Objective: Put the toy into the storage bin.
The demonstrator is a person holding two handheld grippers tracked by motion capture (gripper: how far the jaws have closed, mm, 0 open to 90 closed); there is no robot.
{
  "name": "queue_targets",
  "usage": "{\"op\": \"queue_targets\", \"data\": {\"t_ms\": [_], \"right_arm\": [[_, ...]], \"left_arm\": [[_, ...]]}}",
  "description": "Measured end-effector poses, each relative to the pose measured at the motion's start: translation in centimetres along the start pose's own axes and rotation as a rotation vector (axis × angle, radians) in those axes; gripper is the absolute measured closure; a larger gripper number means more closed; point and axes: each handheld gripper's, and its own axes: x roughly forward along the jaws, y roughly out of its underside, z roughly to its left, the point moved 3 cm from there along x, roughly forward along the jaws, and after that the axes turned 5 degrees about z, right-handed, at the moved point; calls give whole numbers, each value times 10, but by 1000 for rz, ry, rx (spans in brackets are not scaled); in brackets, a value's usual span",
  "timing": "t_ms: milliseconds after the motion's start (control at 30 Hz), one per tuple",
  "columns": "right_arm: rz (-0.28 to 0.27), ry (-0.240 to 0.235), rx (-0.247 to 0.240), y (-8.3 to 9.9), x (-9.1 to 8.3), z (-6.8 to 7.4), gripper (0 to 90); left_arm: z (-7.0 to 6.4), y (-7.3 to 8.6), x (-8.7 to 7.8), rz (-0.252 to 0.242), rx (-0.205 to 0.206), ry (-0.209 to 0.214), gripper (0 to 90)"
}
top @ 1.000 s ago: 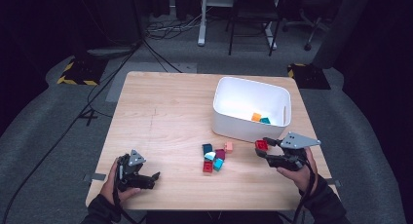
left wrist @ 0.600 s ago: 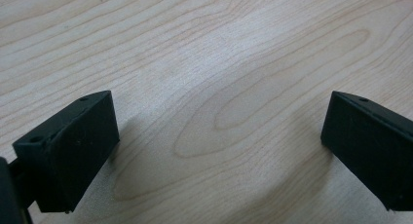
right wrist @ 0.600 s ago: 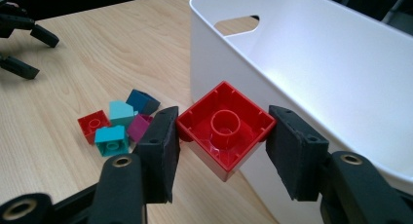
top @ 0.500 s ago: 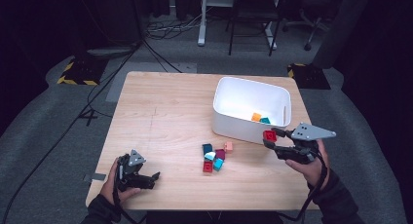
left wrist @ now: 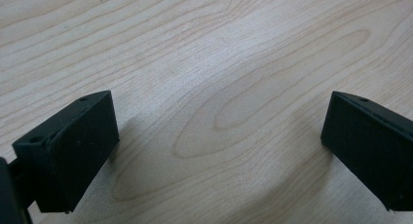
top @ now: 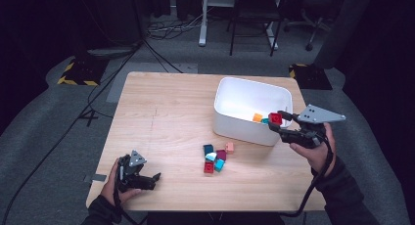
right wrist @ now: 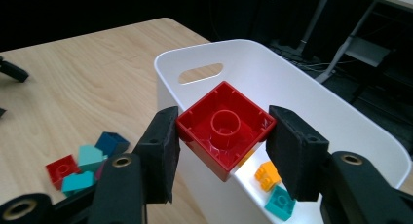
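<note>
My right gripper (top: 276,120) (right wrist: 221,145) is shut on a red brick (top: 275,118) (right wrist: 224,126) and holds it above the near right rim of the white bin (top: 230,125) (right wrist: 311,95). An orange brick (top: 257,117) (right wrist: 266,175) and a teal brick (top: 265,121) (right wrist: 279,203) lie inside the bin. A small pile of loose bricks (top: 215,157) (right wrist: 85,163) in red, teal, dark blue, maroon and pink lies on the table in front of the bin. My left gripper (top: 155,178) (left wrist: 219,151) rests open on the bare wood at the near left corner, with nothing between its jaws.
The wooden table (top: 161,112) has wide free room at its left and far side. Beyond it stand chair and desk legs (top: 235,19), and cables (top: 88,107) run across the grey floor. Yellow-black floor plates (top: 76,71) lie at both far corners.
My right gripper has lifted the red brick off the table and carried it up and to the right, over the bin's near rim. The left gripper has stayed put.
</note>
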Motion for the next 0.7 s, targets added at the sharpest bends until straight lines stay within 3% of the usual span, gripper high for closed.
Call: {"op": "queue_targets", "data": {"t_ms": [367,700], "right_arm": [[18,36,14,-19,22,-15,475],[66,47,39,-23,48,-24,474]], "left_arm": [[0,0,0,0,0,0,5],[0,0,0,0,0,0,5]]}}
